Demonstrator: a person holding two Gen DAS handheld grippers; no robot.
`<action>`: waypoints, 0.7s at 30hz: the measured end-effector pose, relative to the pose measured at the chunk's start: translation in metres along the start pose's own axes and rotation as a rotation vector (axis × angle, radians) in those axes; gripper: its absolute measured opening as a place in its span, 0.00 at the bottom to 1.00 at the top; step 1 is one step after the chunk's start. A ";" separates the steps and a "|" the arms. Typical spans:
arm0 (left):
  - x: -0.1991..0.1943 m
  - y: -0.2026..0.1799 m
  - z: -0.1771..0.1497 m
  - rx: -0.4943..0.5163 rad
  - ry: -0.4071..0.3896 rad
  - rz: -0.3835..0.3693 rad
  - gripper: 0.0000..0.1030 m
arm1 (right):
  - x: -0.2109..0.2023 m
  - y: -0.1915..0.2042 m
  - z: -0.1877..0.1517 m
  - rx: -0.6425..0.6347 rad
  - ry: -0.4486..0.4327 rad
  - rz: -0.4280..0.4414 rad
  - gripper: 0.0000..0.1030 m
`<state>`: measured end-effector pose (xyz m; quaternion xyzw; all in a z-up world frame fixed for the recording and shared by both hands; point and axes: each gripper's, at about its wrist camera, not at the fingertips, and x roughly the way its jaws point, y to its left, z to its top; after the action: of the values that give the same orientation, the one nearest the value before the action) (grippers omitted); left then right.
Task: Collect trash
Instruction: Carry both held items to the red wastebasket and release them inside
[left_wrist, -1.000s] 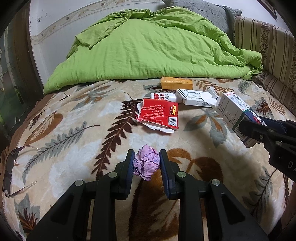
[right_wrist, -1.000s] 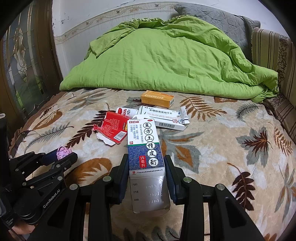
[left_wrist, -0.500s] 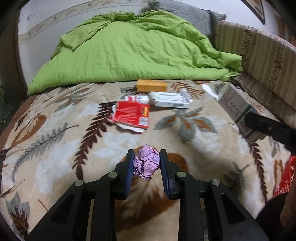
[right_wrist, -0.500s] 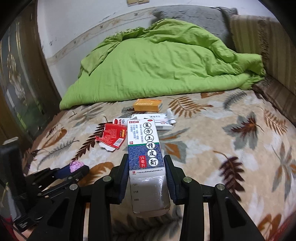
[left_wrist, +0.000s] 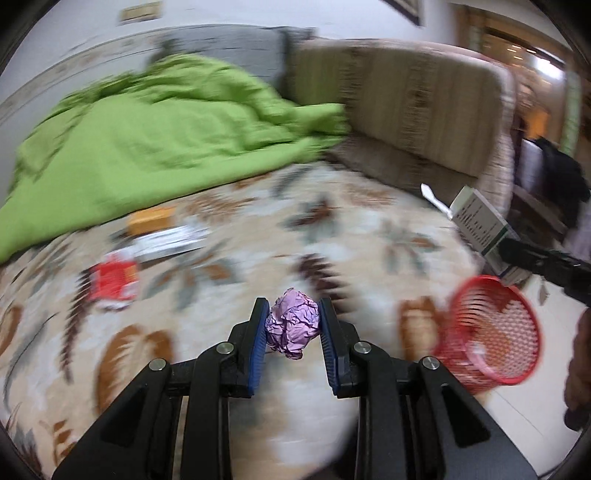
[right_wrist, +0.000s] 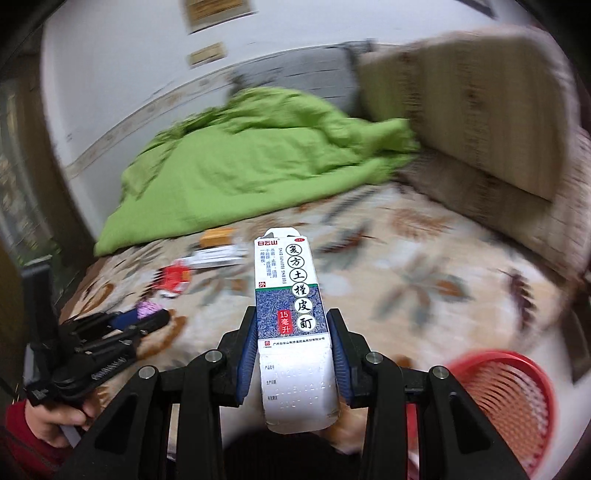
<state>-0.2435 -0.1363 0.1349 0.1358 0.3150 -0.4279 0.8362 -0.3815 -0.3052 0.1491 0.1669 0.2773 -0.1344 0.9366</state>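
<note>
My left gripper (left_wrist: 293, 317) is shut on a crumpled purple paper ball (left_wrist: 291, 330) and holds it above the bed's front edge. My right gripper (right_wrist: 291, 323) is shut on a white and blue medicine box (right_wrist: 291, 314); the same box shows in the left wrist view (left_wrist: 484, 230), above a red mesh basket (left_wrist: 491, 336). The basket also shows at the lower right of the right wrist view (right_wrist: 513, 402). A red packet (left_wrist: 114, 280), a white box (left_wrist: 170, 243) and an orange box (left_wrist: 151, 219) lie on the bed.
The bed has a leaf-patterned blanket (left_wrist: 369, 236) and a green duvet (left_wrist: 147, 140) at the back. A striped headboard cushion (left_wrist: 406, 110) stands at the right. The basket stands on the pale floor beside the bed. Both views are blurred by motion.
Both grippers have swung to the right, away from the trash on the bed, still holding the paper ball and the box. The red basket has come into both views.
</note>
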 end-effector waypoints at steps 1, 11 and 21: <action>0.001 -0.013 0.005 0.018 0.002 -0.031 0.25 | -0.011 -0.014 -0.002 0.020 -0.005 -0.029 0.38; 0.051 -0.172 0.032 0.167 0.163 -0.407 0.25 | -0.091 -0.143 -0.037 0.293 -0.033 -0.233 0.38; 0.091 -0.219 0.016 0.174 0.277 -0.508 0.53 | -0.099 -0.194 -0.063 0.426 -0.021 -0.226 0.38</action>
<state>-0.3728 -0.3325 0.0981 0.1810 0.4120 -0.6262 0.6366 -0.5584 -0.4408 0.1092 0.3271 0.2497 -0.2954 0.8622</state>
